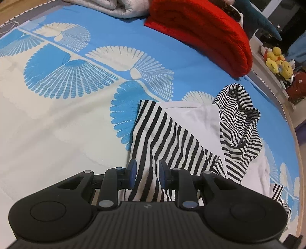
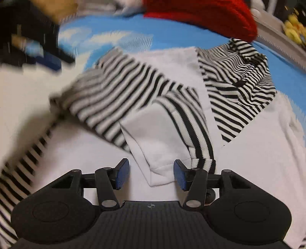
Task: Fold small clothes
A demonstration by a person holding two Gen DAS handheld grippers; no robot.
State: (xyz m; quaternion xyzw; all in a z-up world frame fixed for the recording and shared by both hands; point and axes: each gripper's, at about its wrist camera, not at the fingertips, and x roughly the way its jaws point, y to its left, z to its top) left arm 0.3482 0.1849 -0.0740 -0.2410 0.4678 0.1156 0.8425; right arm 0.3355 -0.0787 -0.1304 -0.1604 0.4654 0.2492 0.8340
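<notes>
The shirt [image 1: 191,122] lies on the bed [image 1: 57,118], near the bed's right side. It is white in the middle, with black and white stripes on its sleeves and hood. The hood [image 1: 239,115] is bunched up on the far right.

The left gripper [image 1: 147,171] is low over the near edge of the shirt. Its blue pads [image 1: 132,170] sit on each side of a striped sleeve [image 1: 162,141]. The sleeve runs down between the pads and under the gripper. The pads are close to the cloth, but there is a small gap, so it is hard to tell if they pinch it or not.

The right gripper [image 2: 151,175] has its pads [image 2: 122,176] wide apart. A folded white corner of the shirt [image 2: 158,145] lies between them, and nothing is pinched. A striped cuff [image 2: 204,162] sits just beside the right pad. The right wrist view is blurry on its left side, so the dark shape [image 2: 28,38] there cannot be made out.

A red blanket [image 1: 206,32] lies folded at the far end of the bed. A grey blanket [image 1: 107,7] lies beside it. Yellow toys [image 1: 277,61] sit on a shelf past the bed.
</notes>
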